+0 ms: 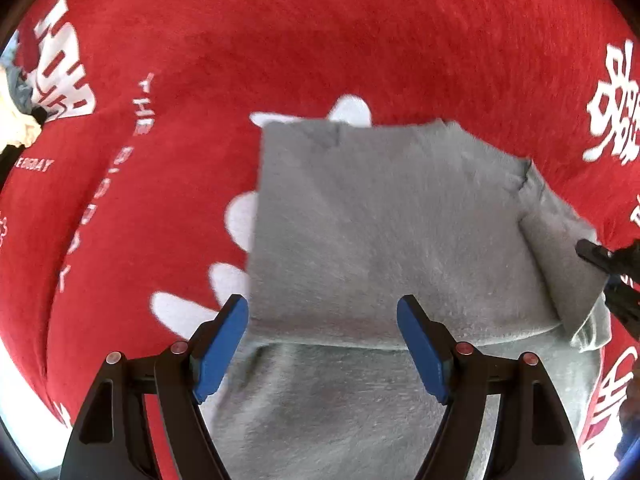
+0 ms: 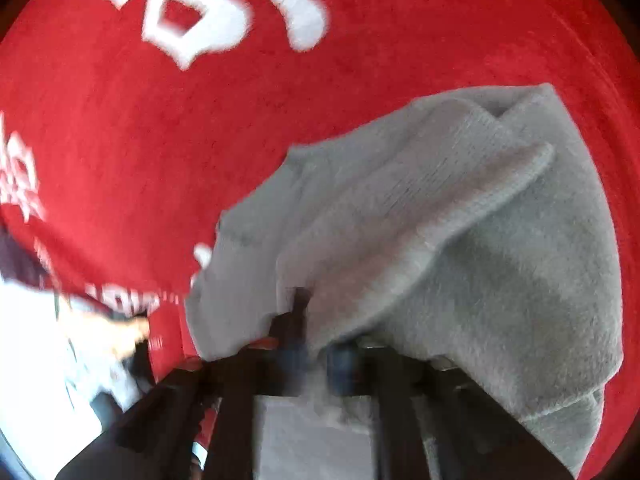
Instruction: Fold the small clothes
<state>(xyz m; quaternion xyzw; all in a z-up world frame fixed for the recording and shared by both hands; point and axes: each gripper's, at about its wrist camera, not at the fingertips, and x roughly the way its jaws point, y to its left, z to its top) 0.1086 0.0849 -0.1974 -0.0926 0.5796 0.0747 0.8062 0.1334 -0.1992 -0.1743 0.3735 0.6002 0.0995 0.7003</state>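
A grey knitted garment (image 1: 384,224) lies partly folded on a red cloth (image 1: 280,40) with white lettering. My left gripper (image 1: 322,320) is open above the garment's near fold, its blue pads (image 1: 224,344) on either side of the fabric and gripping nothing. My right gripper (image 2: 316,344) is shut on the grey garment (image 2: 460,240), holding up an edge that drapes over its fingers; the view is blurred. The right gripper's black tip also shows in the left wrist view (image 1: 604,260), at the garment's right side with a lifted flap.
The red cloth (image 2: 160,140) covers the whole work surface. Pale and grey cloth items (image 1: 16,92) lie at the far left edge. A white area (image 2: 40,360) shows beyond the cloth's edge at lower left.
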